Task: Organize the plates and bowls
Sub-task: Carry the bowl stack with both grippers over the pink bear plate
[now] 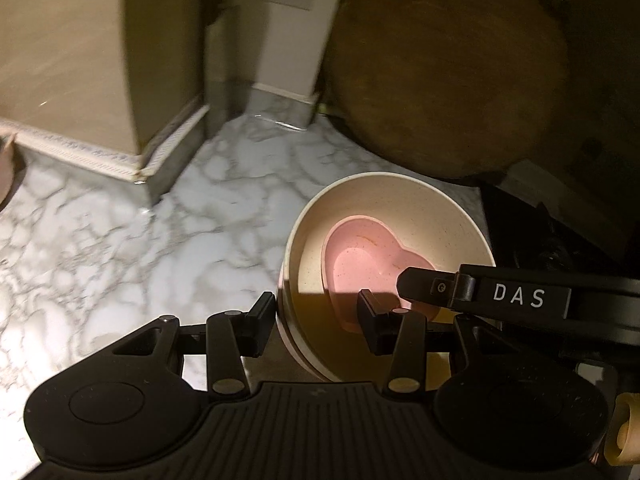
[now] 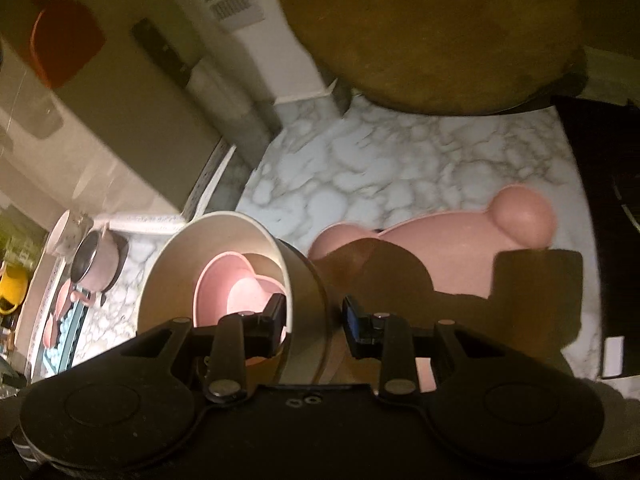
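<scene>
Two grippers straddling the cream bowl [image 1: 384, 216] wall on the marble worktop [image 1: 120, 240]; left gripper [image 1: 316, 316] parted, right gripper [image 2: 314, 316] parted; pink heart bowl [image 1: 360, 256] nested inside; pink bear plate [image 2: 460, 248] beside the cream bowl

Warm light is falling across the marble-patterned tabletop [image 1: 120, 248]; a round wooden board [image 1: 448, 68] is leaning behind it, beside a white vented panel [image 1: 288, 20] and beige wall [image 1: 60, 60].

cream bowl [image 1: 384, 200] holds a pink heart dish [image 1: 360, 256]; counter [image 1: 120, 240] is grey-veined white marble.
</scene>
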Demonstrator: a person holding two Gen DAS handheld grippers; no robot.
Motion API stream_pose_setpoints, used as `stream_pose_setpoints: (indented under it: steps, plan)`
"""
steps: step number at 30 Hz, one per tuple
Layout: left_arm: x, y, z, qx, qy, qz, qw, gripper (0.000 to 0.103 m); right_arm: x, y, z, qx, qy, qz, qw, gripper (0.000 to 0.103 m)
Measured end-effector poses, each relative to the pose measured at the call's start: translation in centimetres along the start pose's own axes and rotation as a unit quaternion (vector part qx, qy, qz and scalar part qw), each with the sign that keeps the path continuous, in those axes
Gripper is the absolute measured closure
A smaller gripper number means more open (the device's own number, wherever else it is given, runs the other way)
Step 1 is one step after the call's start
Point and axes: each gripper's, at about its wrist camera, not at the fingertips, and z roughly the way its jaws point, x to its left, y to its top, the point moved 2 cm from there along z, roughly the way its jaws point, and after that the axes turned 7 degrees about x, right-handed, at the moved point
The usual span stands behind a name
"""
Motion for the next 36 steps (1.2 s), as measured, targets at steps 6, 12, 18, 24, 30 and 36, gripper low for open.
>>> stream_pose_setpoints:
  steps: [6, 12, 18, 24, 30, 36]
  plan:
    - [-3.1, 0.5, 1.8, 0.011, -0.014, 0.022, 0.9996, 0.060, -3.5, 0.7, -1.1, -0.012, -0.013, 0.024, 1.000, 0.073]
    - [-5.0, 0.6, 3.9, 0.030, -0.022, 0.037, 0.9986, 0.060, -6.4, 0.9, -1.2, -0.009, -0.025, 0.045, 0.999, 0.073]
    - [-5.9, 0.4, 5.7, 0.046, -0.023, 0.047, 0.9976, 0.060, -8.3, 0.9, -0.7, 0.001, -0.034, 0.062, 0.998, 0.073]
    - [-6.4, 0.1, 7.4, 0.060, -0.021, 0.050, 0.9967, 0.060, -9.5, 0.7, 0.4, 0.012, -0.039, 0.074, 0.996, 0.073]
    - [-6.7, 0.0, 8.3, 0.068, -0.018, 0.057, 0.9959, 0.060, -10.4, 0.6, 1.3, 0.023, -0.043, 0.080, 0.996, 0.073]
    - [-7.0, 0.1, 9.2, 0.071, -0.019, 0.061, 0.9955, 0.060, -10.9, 0.8, 1.7, 0.027, -0.043, 0.083, 0.995, 0.073]
